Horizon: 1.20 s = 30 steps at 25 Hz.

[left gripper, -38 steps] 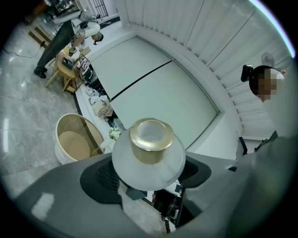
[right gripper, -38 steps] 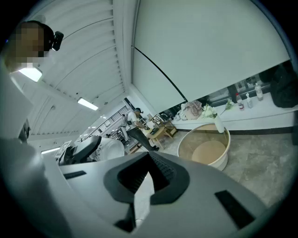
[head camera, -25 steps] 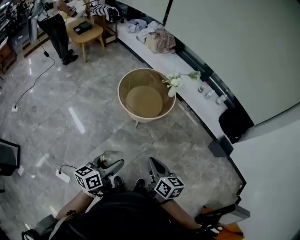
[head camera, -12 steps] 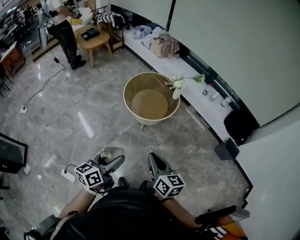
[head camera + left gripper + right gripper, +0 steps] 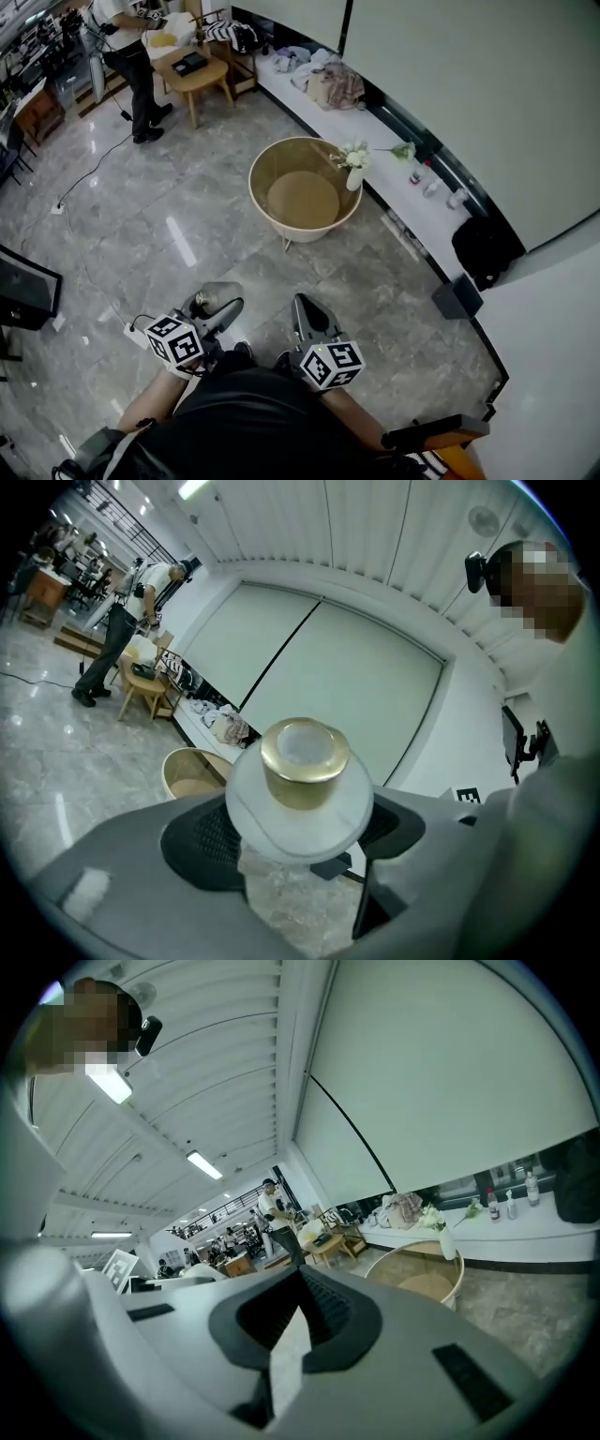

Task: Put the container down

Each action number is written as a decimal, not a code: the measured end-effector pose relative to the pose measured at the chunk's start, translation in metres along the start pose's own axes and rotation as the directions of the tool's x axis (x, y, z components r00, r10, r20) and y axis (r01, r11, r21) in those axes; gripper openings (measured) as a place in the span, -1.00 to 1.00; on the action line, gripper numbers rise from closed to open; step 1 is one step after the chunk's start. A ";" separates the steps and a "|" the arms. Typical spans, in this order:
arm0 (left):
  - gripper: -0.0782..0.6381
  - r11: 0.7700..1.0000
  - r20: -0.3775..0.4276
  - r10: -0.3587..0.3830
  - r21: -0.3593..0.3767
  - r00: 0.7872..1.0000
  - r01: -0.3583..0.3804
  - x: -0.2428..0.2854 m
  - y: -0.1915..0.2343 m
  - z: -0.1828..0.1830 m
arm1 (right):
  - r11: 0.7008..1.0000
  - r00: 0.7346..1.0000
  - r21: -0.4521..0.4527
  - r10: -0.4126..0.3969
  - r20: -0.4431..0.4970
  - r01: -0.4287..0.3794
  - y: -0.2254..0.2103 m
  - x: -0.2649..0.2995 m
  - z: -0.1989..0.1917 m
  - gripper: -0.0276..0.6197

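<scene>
Grey marble floor (image 5: 187,216), round beige tub (image 5: 281,223) ahead. Left gripper (image 5: 223,307) jaws clamped on gold-capped frosted container (image 5: 302,771), held up off floor close to person's body. Right gripper (image 5: 305,306) jaws closed together, holding nothing.

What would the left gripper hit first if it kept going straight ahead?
Probably the round beige tub on the floor; the left gripper, holding a gold-capped white container, aims roughly there.
</scene>
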<state>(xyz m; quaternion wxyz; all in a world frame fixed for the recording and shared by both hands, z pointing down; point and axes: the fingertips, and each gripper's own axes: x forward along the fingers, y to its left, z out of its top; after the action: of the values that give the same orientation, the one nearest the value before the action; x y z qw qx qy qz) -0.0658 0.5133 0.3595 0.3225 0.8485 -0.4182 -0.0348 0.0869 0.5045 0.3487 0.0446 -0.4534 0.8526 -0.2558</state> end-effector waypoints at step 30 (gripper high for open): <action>0.17 0.865 -0.239 0.205 0.498 0.949 -0.061 0.085 0.117 0.021 | 0.981 0.977 0.041 -0.184 -0.105 0.189 -0.052 0.105 -0.012 -0.90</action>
<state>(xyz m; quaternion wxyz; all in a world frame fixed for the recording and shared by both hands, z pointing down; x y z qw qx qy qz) -0.0981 0.3885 0.4282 0.1580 0.8669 -0.4207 0.2157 0.0611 0.4021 0.3997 -0.0111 -0.5168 0.8007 -0.3028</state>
